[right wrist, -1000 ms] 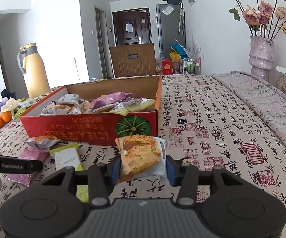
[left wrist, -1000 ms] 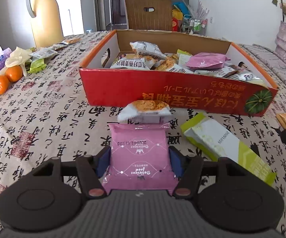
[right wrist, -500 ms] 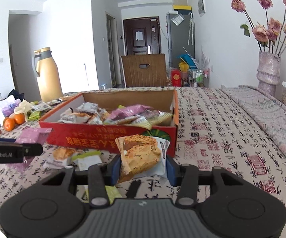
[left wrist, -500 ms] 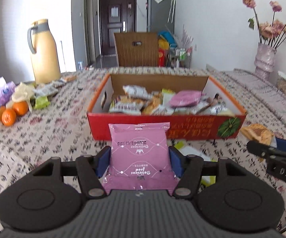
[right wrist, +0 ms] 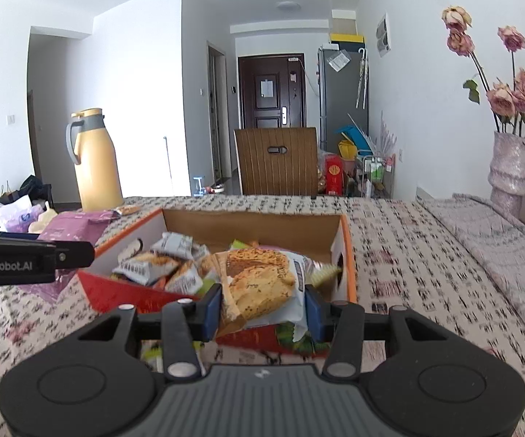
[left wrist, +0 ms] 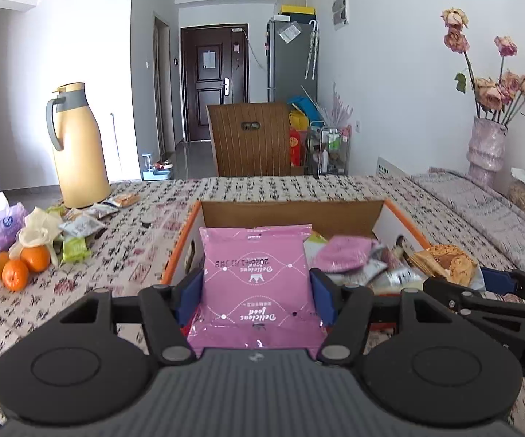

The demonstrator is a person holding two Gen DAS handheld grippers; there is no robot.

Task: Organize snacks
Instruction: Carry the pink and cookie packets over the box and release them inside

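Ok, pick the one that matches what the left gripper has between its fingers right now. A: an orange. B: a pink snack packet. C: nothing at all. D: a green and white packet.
B: in the left wrist view the left gripper has its blue pads pressed against both sides of a pink snack packet, held up in front of the cardboard box of snacks.

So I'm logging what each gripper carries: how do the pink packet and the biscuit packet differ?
The pink packet is plain pink with white lettering; the biscuit packet pictures golden biscuits. The pink one sits flat and square in the left gripper; the biscuit one looks crumpled and tilted in the right gripper. Both are clamped by their sides near the snack box.
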